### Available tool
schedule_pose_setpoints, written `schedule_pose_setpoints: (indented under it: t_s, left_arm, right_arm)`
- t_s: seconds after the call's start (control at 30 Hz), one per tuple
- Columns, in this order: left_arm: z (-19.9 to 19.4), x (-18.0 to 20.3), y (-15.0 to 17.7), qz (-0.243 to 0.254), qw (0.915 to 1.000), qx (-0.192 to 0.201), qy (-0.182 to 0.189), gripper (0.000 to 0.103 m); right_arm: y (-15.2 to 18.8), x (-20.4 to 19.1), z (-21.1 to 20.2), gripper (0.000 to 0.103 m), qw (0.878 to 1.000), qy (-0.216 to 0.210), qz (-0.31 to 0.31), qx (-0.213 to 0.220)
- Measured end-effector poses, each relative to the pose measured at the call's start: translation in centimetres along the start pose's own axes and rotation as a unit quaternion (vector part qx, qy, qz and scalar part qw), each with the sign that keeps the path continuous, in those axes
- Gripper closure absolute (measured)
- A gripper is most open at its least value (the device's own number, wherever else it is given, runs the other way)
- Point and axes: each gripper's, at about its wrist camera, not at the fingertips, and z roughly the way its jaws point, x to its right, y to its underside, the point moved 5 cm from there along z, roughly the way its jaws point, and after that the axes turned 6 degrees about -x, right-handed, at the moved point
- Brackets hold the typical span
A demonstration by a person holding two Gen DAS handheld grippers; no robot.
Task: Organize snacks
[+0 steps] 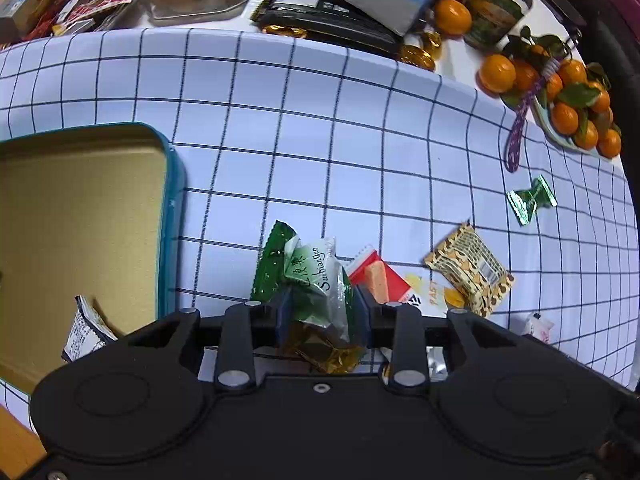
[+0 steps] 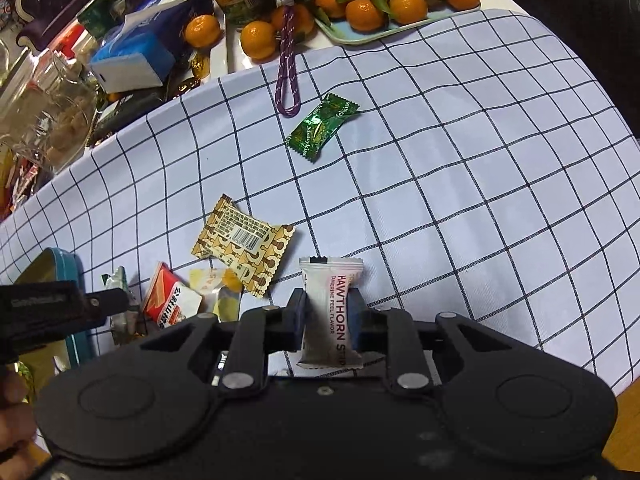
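- My right claw (image 2: 327,312) is clamped narrow on a white hawthorn strip (image 2: 330,304), the packet standing upright between the pads, its lower end near the checked cloth (image 2: 460,184).
- My left claw (image 1: 322,312) stands about half wide over a small heap of snacks, with a green-and-white packet (image 1: 316,284) between its pads; whether the pads already press on it I cannot tell, though it looks pinched.
- A red packet (image 1: 378,278) lies just beside that heap, a brown patterned packet (image 2: 244,246) a little farther off, and a green candy (image 2: 322,126) well apart on the cloth.
- The teal tin (image 1: 173,216) sits open to the left of the heap, its gold floor nearly bare, with one black-and-white packet (image 1: 86,332) in its near corner.
- I judge the step to be picking and carrying: each claw takes one snack for the tin.
- Next, the right claw must travel left across the heap to the tin without colliding with the left claw, then let go low over the floor.
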Motion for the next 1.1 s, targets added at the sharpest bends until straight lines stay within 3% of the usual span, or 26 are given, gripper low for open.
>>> schedule_pose_setpoints:
  t_s: [0.2, 0.27, 0.37, 0.4, 0.43, 0.53, 0.63, 0.8, 1.1]
  left_arm:
    - [-0.1, 2.0, 0.4, 0.049, 0.9986, 0.018, -0.012, 0.060]
    - [-0.5, 2.5, 0.3, 0.057, 0.9980, 0.023, 0.016, 0.060]
    - [-1.6, 2.9, 0.1, 0.065, 0.9931, 0.011, 0.098, 0.060]
    - [-2.1, 2.8, 0.0, 0.063, 0.9922, 0.019, 0.106, 0.060]
    - [-2.5, 2.6, -0.1, 0.062, 0.9927, 0.029, 0.099, 0.060]
    - [-3.1, 1.6, -0.7, 0.054, 0.9956, 0.072, 0.025, 0.059]
    - [-2.2, 0.1, -1.2, 0.031, 0.9959, 0.080, -0.028, 0.059]
    - [-0.4, -0.9, -1.2, 0.006, 0.9990, 0.041, -0.017, 0.059]
    - [0.2, 0.3, -0.9, 0.016, 0.9984, 0.043, -0.032, 0.050]
  right_arm:
    - [-0.1, 0.6, -0.4, 0.080, 1.000, -0.019, 0.016, -0.003]
    - [0.0, 0.7, -0.4, 0.080, 1.000, -0.021, 0.016, -0.004]
    - [0.0, 0.8, -0.5, 0.080, 1.000, -0.025, 0.017, -0.005]
    - [0.0, 0.9, -0.6, 0.080, 0.999, -0.026, 0.018, -0.005]
    - [0.0, 1.0, -0.7, 0.080, 0.999, -0.028, 0.020, -0.004]
    - [0.0, 1.1, -1.0, 0.080, 0.999, -0.032, 0.026, -0.001]
    - [0.0, 1.0, -1.2, 0.080, 0.999, -0.038, 0.025, -0.001]
    - [0.1, 0.4, -1.4, 0.080, 0.999, -0.045, 0.020, -0.001]
    - [0.1, 0.6, -1.2, 0.080, 0.999, -0.045, 0.020, -0.005]
